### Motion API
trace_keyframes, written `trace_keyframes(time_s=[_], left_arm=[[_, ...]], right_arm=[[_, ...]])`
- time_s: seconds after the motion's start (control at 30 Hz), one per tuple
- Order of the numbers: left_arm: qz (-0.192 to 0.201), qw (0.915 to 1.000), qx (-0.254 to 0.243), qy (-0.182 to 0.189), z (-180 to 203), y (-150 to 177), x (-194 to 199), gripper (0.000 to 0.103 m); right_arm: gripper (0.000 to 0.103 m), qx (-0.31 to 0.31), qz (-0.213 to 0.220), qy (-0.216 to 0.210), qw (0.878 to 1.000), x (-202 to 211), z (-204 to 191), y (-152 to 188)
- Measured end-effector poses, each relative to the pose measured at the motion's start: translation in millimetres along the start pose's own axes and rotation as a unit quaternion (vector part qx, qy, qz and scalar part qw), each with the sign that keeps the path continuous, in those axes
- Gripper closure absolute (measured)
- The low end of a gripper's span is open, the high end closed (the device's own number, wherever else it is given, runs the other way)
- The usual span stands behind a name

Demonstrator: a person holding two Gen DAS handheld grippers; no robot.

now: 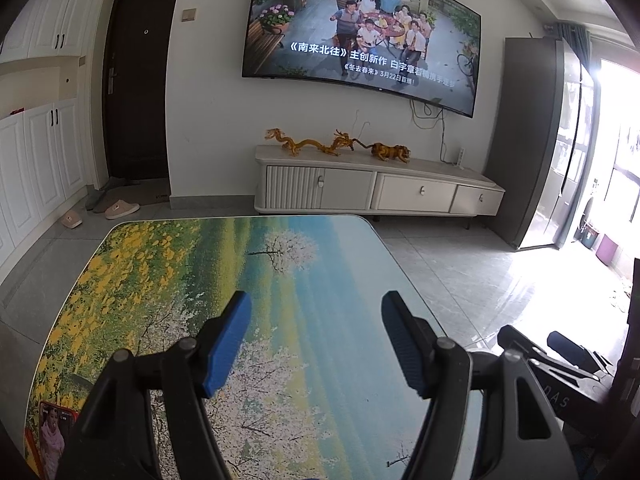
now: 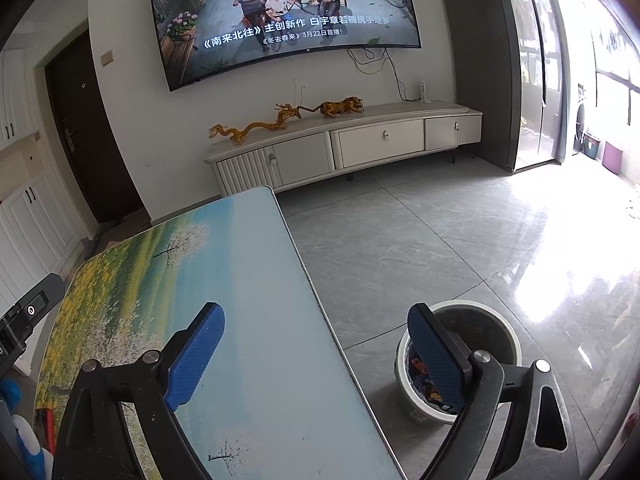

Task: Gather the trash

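Here: landscape-print table [image 1: 280,264], grey tiled floor [image 2: 400,240], bin [image 2: 496,320] beside table.

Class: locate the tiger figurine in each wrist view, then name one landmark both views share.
Left wrist: tiger figurine sits right of centre on the TV cabinet.
Right wrist: tiger figurine sits at upper centre, on the cabinet.
Shared landmark: the wall television.

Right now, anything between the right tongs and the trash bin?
Nothing. In the right wrist view the right tongs stand open and empty above the table edge; the bin sits on bare floor just past the right finger.
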State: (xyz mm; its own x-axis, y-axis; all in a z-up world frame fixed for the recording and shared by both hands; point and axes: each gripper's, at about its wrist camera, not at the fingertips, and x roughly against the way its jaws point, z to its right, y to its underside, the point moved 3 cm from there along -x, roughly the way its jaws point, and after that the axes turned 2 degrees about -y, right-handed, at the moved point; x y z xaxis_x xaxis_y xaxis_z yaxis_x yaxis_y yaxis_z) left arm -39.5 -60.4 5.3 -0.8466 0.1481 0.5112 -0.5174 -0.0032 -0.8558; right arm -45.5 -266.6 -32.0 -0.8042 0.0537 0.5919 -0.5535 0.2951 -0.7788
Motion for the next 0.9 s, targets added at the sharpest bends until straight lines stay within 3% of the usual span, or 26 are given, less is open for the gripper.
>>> trace_keyframes(time_s=[0.27, 0.47, 0.9], left_arm=[[0.01, 0.9999, -0.003, -0.004, 4, 0, 0, 0.026], [0.012, 0.9999, -0.008, -0.002, 8, 0, -1, 0.023], [0.015, 0.9999, -0.007, -0.003, 9, 1, -4, 0.02]], right_arm=[[0.005, 0.002, 0.01, 0.008, 1.0, 1, 4, -1], [0.0, 0.0, 0.014, 0.013, 1.0, 0, 8, -2], [0.0, 0.001, 0.016, 0.018, 1.0, -1, 10, -2]])
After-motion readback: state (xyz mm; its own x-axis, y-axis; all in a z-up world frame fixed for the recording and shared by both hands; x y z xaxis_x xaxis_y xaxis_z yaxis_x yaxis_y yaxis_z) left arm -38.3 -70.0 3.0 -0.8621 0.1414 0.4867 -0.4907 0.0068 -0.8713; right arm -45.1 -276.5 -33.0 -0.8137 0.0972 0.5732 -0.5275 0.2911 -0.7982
